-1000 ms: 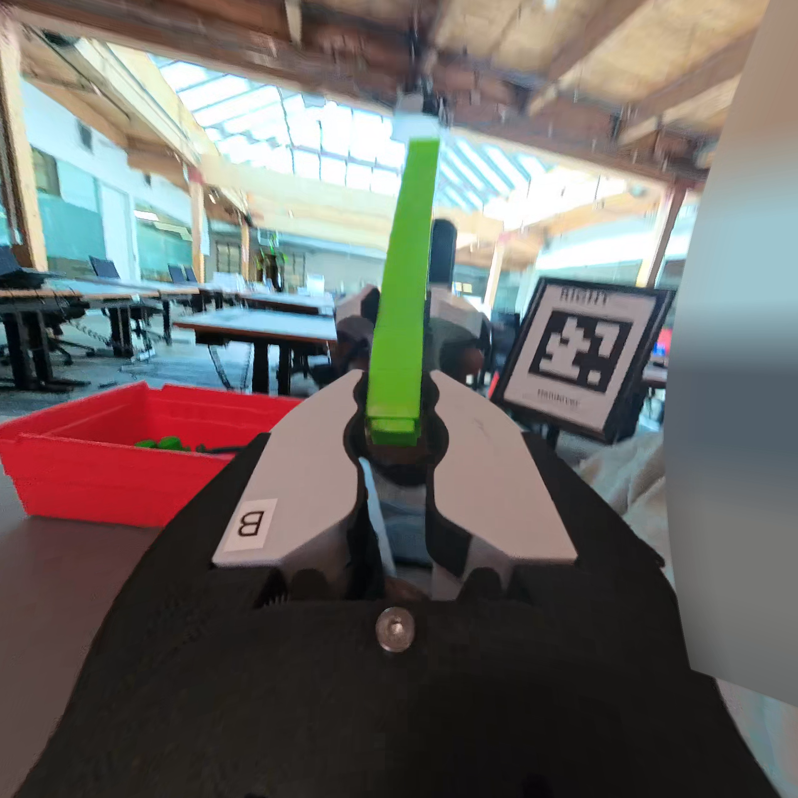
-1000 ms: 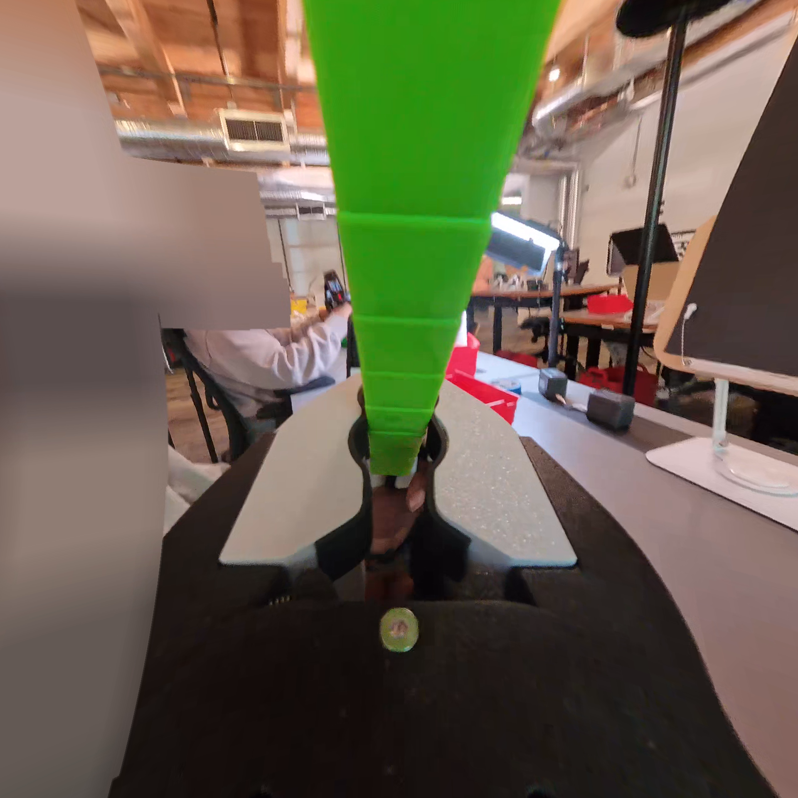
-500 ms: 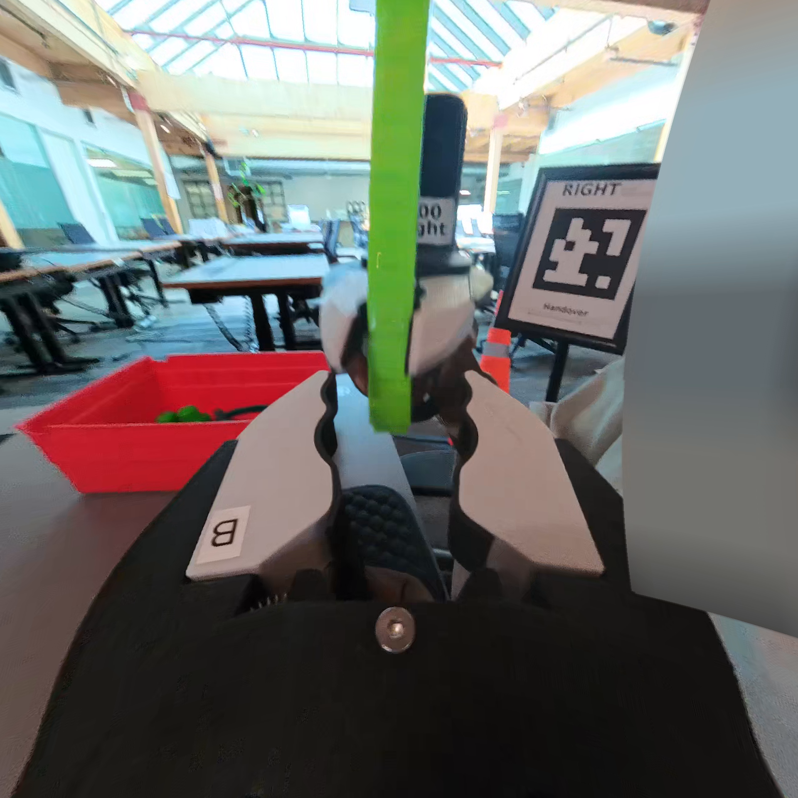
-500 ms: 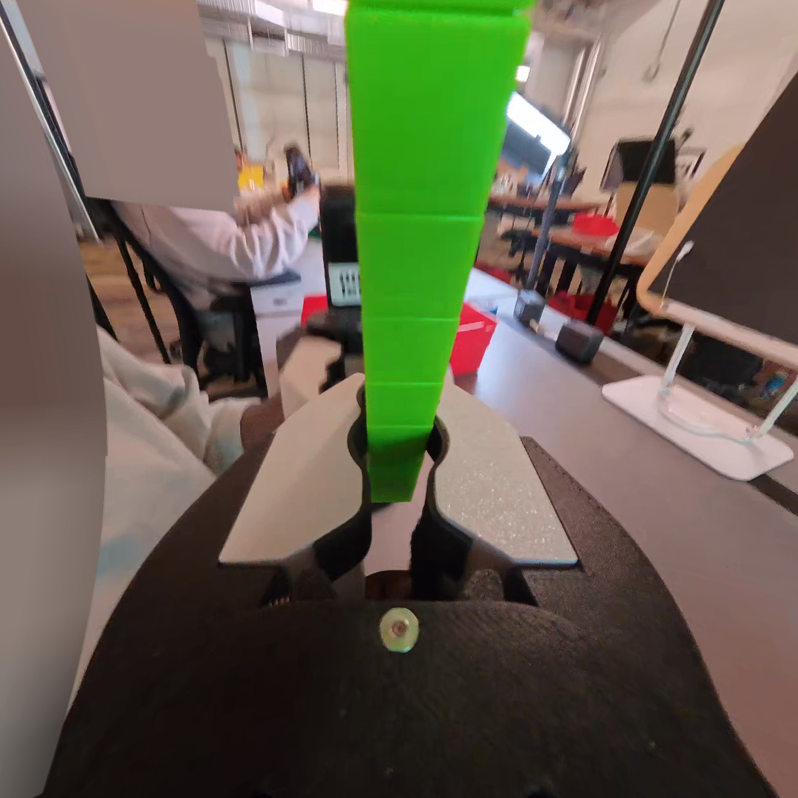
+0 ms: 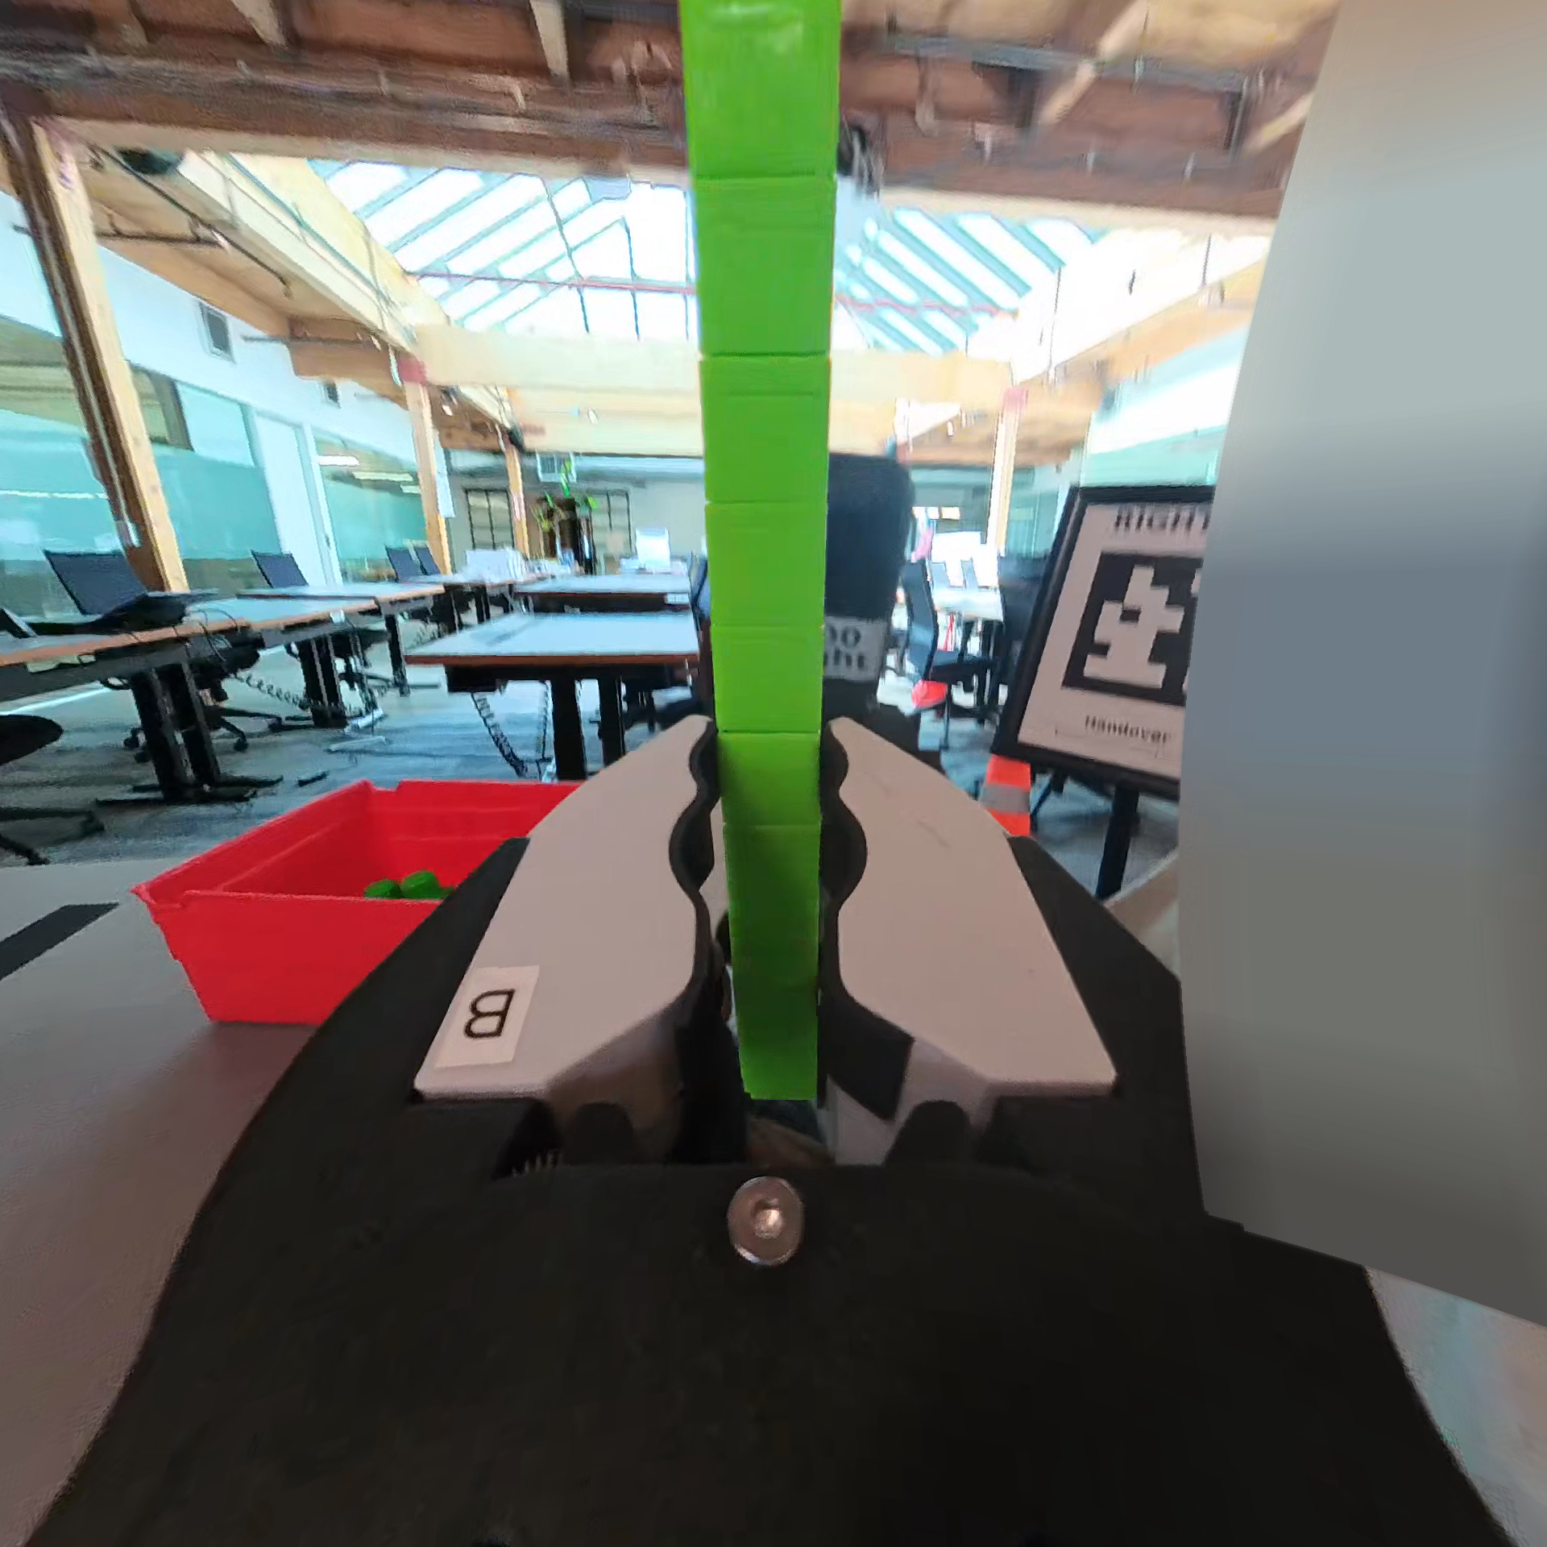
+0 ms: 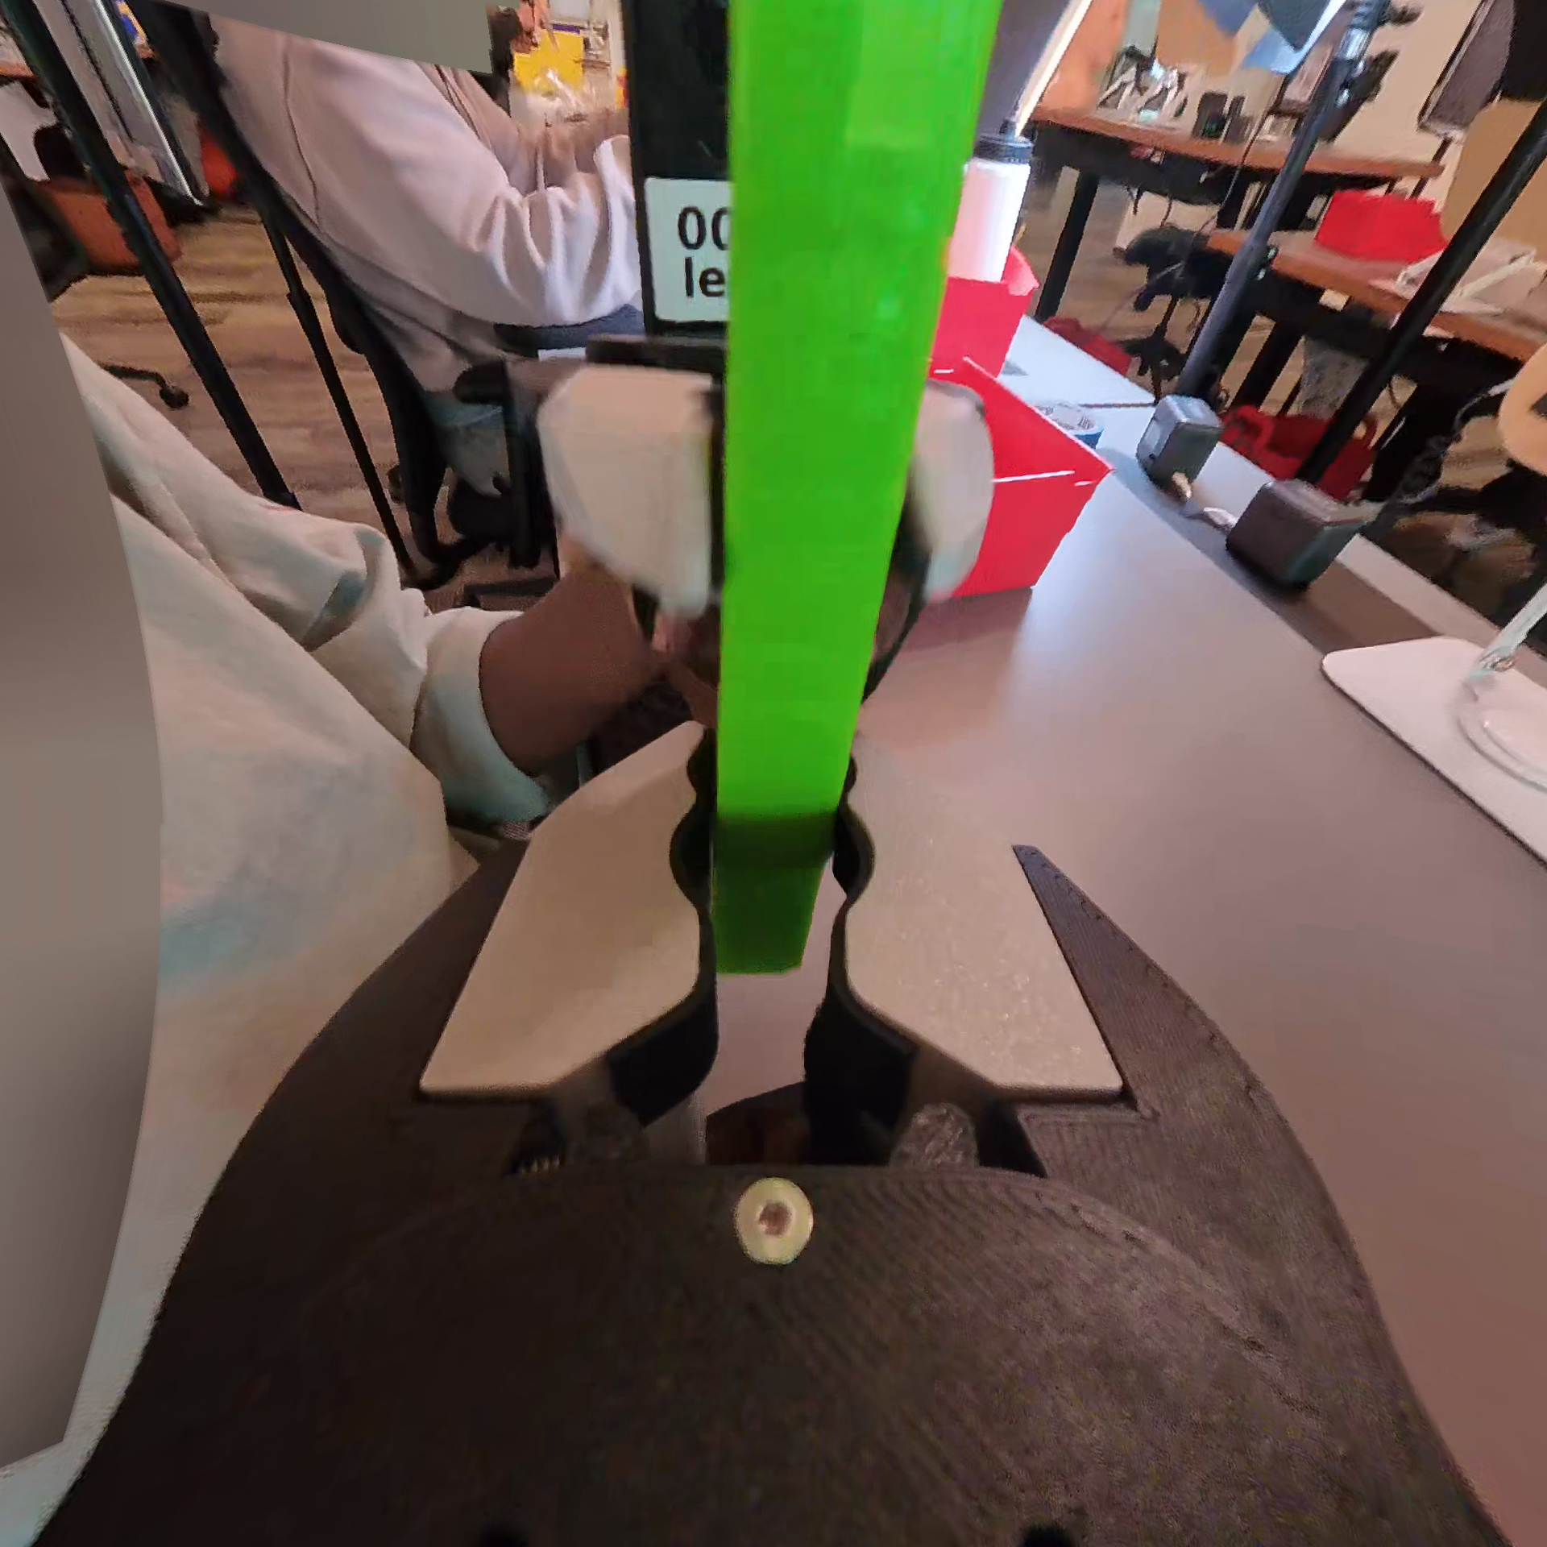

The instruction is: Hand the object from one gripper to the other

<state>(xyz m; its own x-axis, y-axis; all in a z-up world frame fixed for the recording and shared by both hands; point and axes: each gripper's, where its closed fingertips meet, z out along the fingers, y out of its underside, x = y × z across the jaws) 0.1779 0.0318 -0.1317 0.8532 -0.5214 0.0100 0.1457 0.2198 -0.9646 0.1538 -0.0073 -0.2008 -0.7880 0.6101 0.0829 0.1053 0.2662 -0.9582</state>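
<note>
Small white sticker with black lettering (image 5: 488,1015) on left hand-held gripper (image 5: 770,745), narrowed and clamped on upright green segmented bar (image 5: 766,586). Right hand-held gripper (image 6: 774,753) also pinching bar's lower end (image 6: 770,887). Black-and-white marker sign (image 5: 1113,636) right of left one; red bin (image 5: 276,912) on table (image 5: 100,1046), left.

The long green segmented plastic bar (image 5: 766,586) stands upright between the fingers of the left hand-held gripper (image 5: 768,824). The red plastic bin (image 5: 276,929) sits on the grey bench (image 5: 92,1113) to its left; the black-framed marker sign (image 5: 1105,636) stands behind on the right.

In the right wrist view the bar (image 6: 824,469) sits between the right hand-held gripper (image 6: 774,837) fingers, the left hand-held gripper (image 6: 804,485) facing it from behind.
</note>
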